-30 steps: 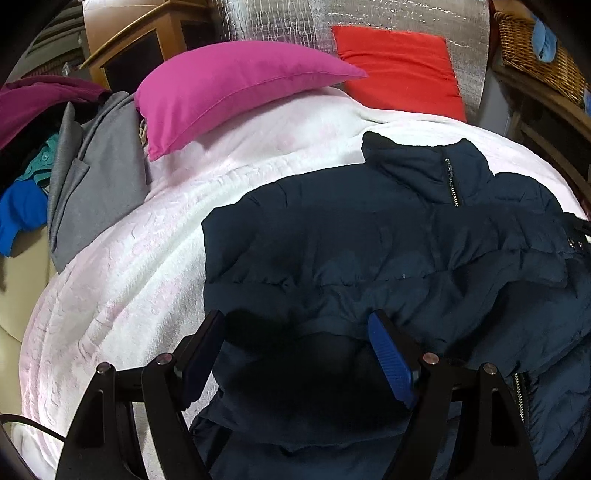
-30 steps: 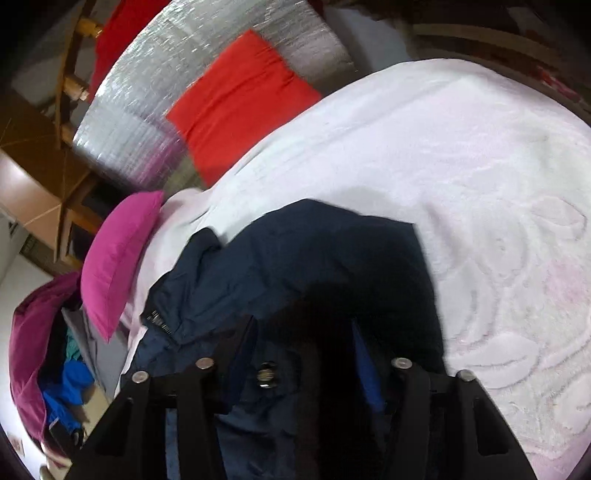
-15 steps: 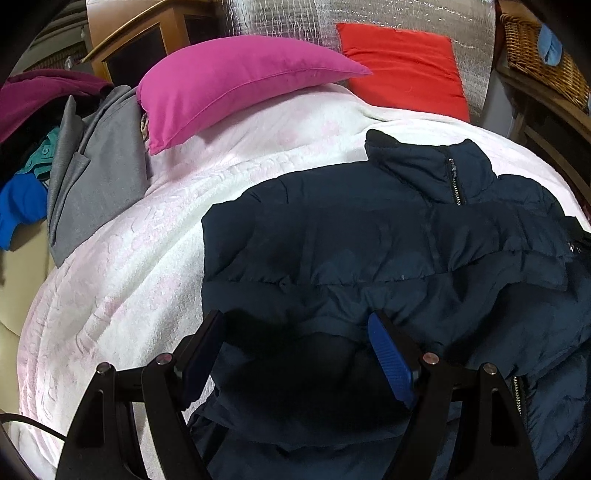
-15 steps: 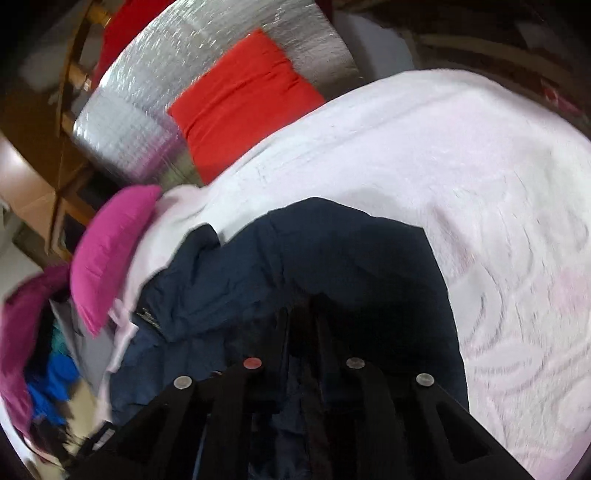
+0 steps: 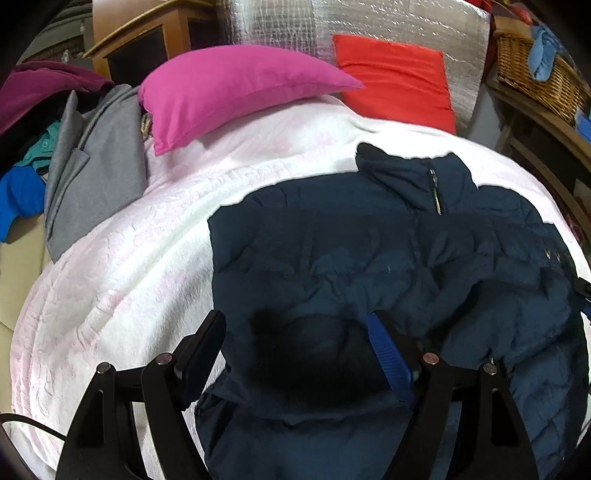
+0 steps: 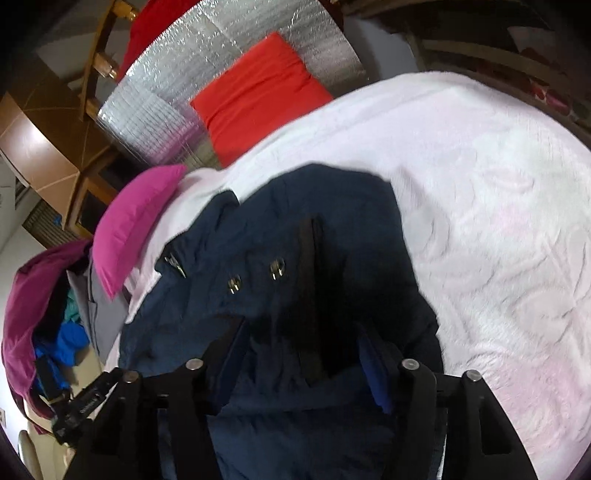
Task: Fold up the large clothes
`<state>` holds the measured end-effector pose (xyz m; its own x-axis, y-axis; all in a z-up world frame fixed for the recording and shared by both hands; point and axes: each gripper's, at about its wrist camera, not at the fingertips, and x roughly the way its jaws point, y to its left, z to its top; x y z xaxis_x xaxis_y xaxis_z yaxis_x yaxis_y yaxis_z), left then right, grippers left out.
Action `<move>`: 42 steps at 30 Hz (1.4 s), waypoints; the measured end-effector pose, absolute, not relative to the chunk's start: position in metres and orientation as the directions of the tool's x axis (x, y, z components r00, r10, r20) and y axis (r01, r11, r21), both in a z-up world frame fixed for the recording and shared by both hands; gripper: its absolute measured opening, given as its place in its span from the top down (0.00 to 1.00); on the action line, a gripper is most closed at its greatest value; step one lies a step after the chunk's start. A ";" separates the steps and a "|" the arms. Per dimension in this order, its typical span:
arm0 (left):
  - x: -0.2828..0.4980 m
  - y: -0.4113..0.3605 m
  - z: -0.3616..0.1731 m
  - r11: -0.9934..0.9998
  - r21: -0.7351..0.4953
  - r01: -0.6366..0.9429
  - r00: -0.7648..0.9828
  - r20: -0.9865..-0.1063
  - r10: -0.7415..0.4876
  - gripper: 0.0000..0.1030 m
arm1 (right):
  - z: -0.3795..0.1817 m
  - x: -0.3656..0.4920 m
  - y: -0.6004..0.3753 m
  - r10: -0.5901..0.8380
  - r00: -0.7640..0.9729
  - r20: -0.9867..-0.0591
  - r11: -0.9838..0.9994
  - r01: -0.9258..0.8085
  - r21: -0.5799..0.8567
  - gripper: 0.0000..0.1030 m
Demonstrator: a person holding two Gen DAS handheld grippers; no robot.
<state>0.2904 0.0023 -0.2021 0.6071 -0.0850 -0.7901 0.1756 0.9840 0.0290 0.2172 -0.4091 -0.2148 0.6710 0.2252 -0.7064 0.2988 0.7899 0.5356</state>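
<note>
A dark navy puffer jacket [image 5: 369, 258] lies on a pale pink blanket [image 5: 122, 266], collar and zipper toward the pillows, its right sleeve folded across the front. My left gripper [image 5: 295, 332] is open and empty, low over the jacket's left lower part. In the right wrist view the jacket [image 6: 295, 251] shows two snaps and a black cuff strap. My right gripper [image 6: 301, 341] is open above the folded sleeve, with nothing between its fingers.
A magenta pillow [image 5: 236, 92] and a red pillow [image 5: 399, 81] lie at the bed's head by a silver foil panel [image 5: 369, 26]. A grey garment [image 5: 92, 166] and a clothes pile sit at the left edge. A wicker basket [image 5: 535, 70] stands at the right.
My right gripper was shut on the jacket sleeve half a second ago; it is now open and the sleeve lies on the jacket. My left gripper has barely moved.
</note>
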 end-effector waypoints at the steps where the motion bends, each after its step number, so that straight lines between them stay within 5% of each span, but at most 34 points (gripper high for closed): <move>1: 0.290 0.002 -0.204 0.983 0.035 0.180 0.601 -0.795 -0.082 0.23 | -0.220 0.220 -0.406 0.239 0.666 -0.707 0.783 0.299 0.546 0.56; 4: 0.292 0.006 -0.210 0.983 0.055 0.178 0.582 -0.811 -0.060 0.23 | -0.224 0.225 -0.395 0.253 0.660 -0.707 0.779 0.295 0.554 0.79; 11: 0.295 0.014 -0.208 0.988 0.026 0.152 0.579 -0.813 -0.067 0.23 | -0.178 0.213 -0.362 0.081 0.757 -0.648 0.893 0.235 0.385 0.84; 15: 0.297 0.012 -0.218 0.986 0.034 0.161 0.542 -0.839 -0.060 0.23 | -0.199 0.224 -0.363 0.078 0.683 -0.726 0.897 0.270 0.349 0.84; 20: 0.297 0.019 -0.215 0.989 -0.010 0.148 0.534 -0.841 -0.089 0.23 | -0.210 0.214 -0.378 0.156 0.655 -0.739 0.838 0.308 0.450 0.78; 25: 0.284 0.029 -0.199 0.974 -0.152 0.171 0.532 -0.818 -0.221 0.23 | -0.198 0.187 -0.380 0.204 0.686 -0.699 0.797 0.298 0.525 0.48; 33: 0.264 0.017 -0.204 0.885 -0.396 0.246 0.397 -0.791 -0.465 0.23 | -0.196 0.169 -0.348 0.407 0.700 -0.587 0.676 0.201 0.709 0.37; 42: 0.287 0.020 -0.231 0.876 -0.473 0.094 0.353 -0.807 -0.473 0.23 | -0.239 0.211 -0.307 0.490 0.663 -0.566 0.543 0.276 0.793 0.33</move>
